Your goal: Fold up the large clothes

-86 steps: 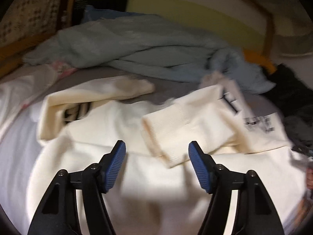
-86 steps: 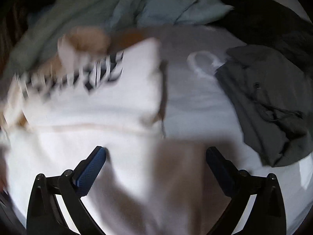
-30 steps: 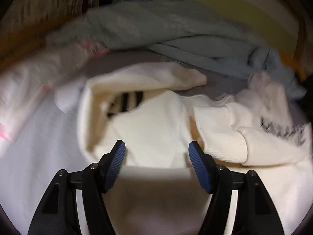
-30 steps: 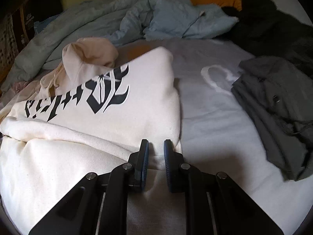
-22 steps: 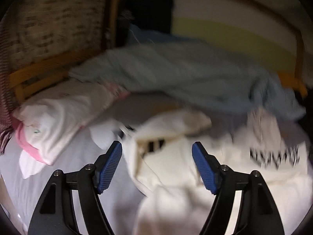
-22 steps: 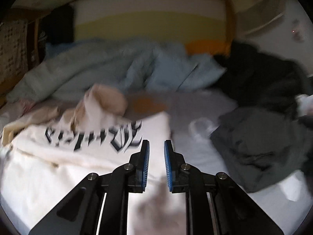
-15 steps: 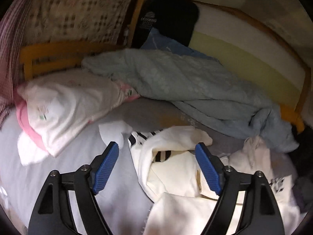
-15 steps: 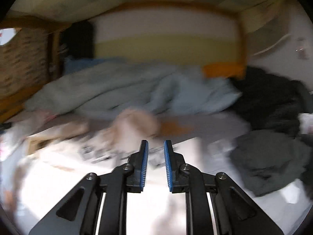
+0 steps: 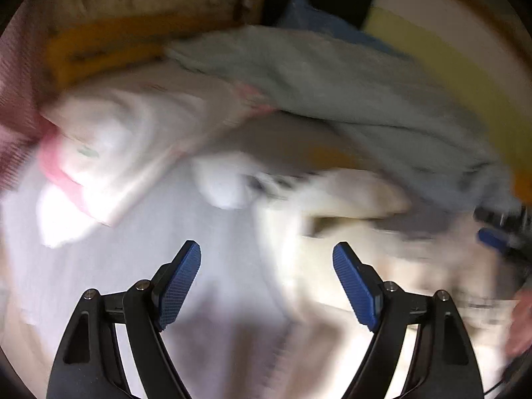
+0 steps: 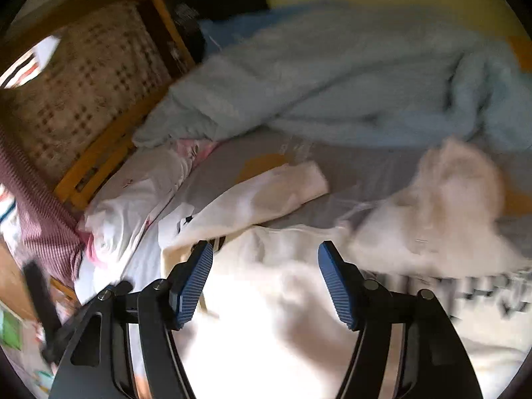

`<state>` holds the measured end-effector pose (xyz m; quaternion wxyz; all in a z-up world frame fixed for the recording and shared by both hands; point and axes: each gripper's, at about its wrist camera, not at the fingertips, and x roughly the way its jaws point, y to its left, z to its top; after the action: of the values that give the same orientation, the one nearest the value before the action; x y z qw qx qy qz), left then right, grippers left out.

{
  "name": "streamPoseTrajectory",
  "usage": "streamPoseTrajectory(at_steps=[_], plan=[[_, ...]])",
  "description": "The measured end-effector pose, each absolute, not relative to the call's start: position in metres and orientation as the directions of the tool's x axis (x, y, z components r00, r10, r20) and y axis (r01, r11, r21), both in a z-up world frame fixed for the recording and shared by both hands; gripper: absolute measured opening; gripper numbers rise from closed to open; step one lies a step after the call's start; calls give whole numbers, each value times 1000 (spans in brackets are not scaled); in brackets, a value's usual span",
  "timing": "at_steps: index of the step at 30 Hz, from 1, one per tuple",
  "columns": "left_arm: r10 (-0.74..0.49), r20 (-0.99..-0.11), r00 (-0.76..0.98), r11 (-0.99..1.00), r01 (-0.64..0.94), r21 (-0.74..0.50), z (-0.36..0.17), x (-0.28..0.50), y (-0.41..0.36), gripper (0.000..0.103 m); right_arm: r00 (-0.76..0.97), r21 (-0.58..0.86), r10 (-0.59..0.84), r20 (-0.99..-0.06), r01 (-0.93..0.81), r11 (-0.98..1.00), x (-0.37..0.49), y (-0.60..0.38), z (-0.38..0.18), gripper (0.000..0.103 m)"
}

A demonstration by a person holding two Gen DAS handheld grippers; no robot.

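Right gripper (image 10: 265, 282) fingers newly spread, seemingly over sweatshirt (image 10: 282, 316).

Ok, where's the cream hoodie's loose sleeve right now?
In the right wrist view the sleeve lies left of centre on the grey sheet, just beyond the right gripper, between the pink-and-white pillow and the hood.

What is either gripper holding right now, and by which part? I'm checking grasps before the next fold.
Nothing. The left gripper and right gripper both stand open above the cream hoodie, with no cloth between their pads.
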<state>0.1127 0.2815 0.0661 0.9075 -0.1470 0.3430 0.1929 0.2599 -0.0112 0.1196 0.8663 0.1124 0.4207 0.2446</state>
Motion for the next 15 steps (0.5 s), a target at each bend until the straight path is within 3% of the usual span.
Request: streamPoseTrajectory(at_steps=[2,4,6,8,11,14,15], plan=[[257,-709,657,881,-460,-108,56,115,289,81,444,466,540,-715,-273,841,308,8,88,68],[137,-742,656,875,-431,-220,50,116,301,81,375,459,501,-780,-201,865,355,30,49,68],[91,-746,660,852,-439,-284,49,114,310,81,312,412,430,-847,-125,903,397,44,10,68],[179,-738,650,838,-494,-232,55,111,311,81,278,482,472,-836,-39,876,419,42,-13,68],[266,-712,650,823,-538,-183,62,104,312,81,298,650,609,-735,56,758,437,38,-33,68],[228,-720,655,832,-516,-206,61,106,312,81,331,535,498,-802,25,845,445,56,-40,68],[220,-725,653,834,-511,-208,60,107,312,81,332,464,437,-836,2,886,449,69,-44,63]])
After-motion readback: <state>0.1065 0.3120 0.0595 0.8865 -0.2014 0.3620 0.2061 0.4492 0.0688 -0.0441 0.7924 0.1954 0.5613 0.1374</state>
